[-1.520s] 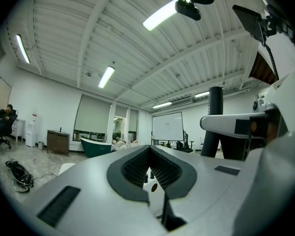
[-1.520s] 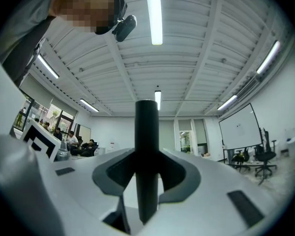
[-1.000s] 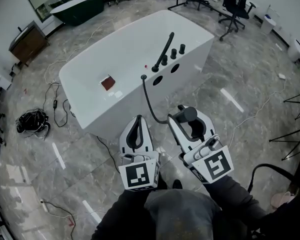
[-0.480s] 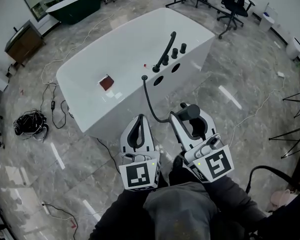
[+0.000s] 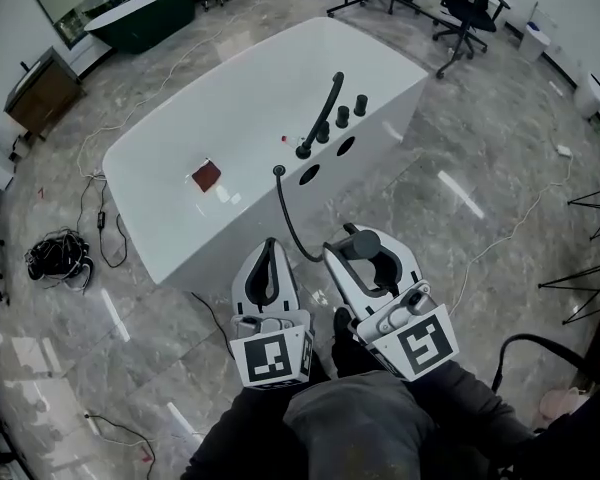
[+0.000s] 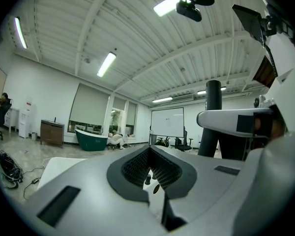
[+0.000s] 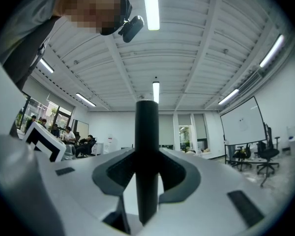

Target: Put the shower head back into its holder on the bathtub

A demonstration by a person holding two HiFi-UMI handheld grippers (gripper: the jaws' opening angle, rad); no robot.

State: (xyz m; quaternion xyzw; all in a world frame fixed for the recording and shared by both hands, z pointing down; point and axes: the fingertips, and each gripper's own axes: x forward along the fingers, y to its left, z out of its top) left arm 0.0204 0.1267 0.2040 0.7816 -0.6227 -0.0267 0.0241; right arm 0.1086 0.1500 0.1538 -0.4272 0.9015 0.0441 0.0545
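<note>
Can't see bottom of shower head, tucked btwn jaws of right gripper. Also lose hose end behind it. Can't tell what red thing is, far ahead in tub: too small.

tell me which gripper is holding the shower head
The right gripper, shut on the black shower head; the left gripper is shut and empty.

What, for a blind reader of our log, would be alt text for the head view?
Seen from above, the right gripper holds a black shower head, its hose running to the rim of a white bathtub ahead on a grey polished floor. The left gripper is shut and empty beside it.
</note>
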